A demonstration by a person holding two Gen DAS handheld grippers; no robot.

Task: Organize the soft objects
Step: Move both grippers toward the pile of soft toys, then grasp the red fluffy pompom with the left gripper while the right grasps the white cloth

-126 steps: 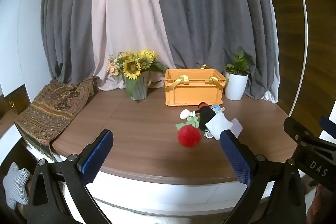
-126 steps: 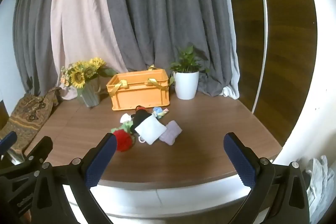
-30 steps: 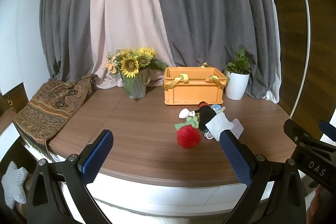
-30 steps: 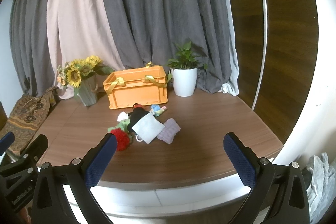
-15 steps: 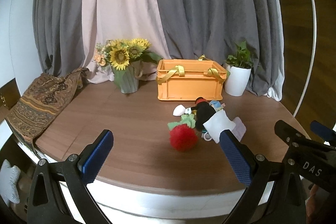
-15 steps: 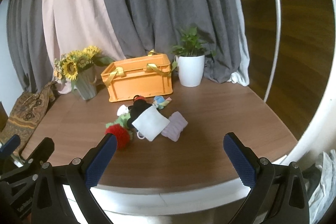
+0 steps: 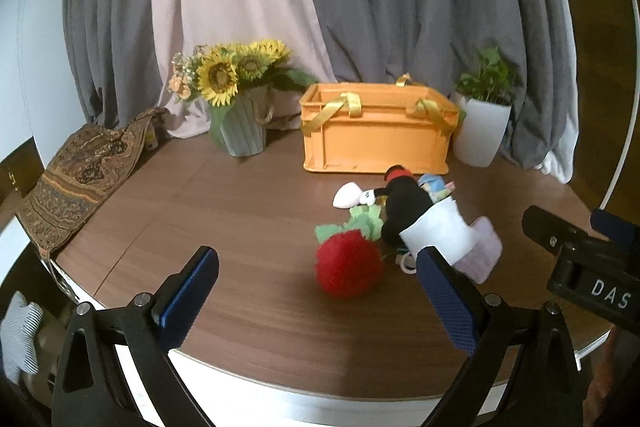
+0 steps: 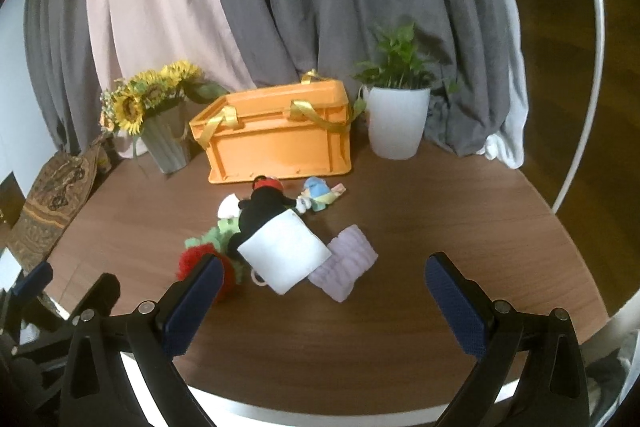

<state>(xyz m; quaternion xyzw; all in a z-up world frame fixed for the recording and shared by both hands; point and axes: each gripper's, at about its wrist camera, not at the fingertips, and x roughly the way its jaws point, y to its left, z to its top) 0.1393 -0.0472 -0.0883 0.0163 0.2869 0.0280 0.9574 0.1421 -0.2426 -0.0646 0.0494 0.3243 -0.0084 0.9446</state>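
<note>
A heap of soft things lies mid-table in front of an orange crate (image 7: 376,143) (image 8: 276,143) with yellow straps. In it are a red plush strawberry (image 7: 347,269) (image 8: 196,259), a black mouse plush (image 7: 404,205) (image 8: 262,209), a white cloth (image 7: 438,233) (image 8: 286,251), a lilac towel (image 7: 482,253) (image 8: 346,263) and a small blue doll (image 8: 318,191). My left gripper (image 7: 318,297) hangs open over the table's near edge, the strawberry just beyond its fingers. My right gripper (image 8: 320,301) is open too, short of the white cloth and towel.
A sunflower vase (image 7: 240,123) (image 8: 166,143) stands left of the crate, a white potted plant (image 7: 480,133) (image 8: 398,119) to its right. A patterned cloth (image 7: 80,175) drapes over the round table's left edge (image 7: 44,259). Curtains hang behind. The right gripper's body (image 7: 592,263) shows at the left view's right side.
Both grippers have moved forward and lower toward the table; the heap and crate look larger and nearer. Both stay open, and nothing on the table has shifted.
</note>
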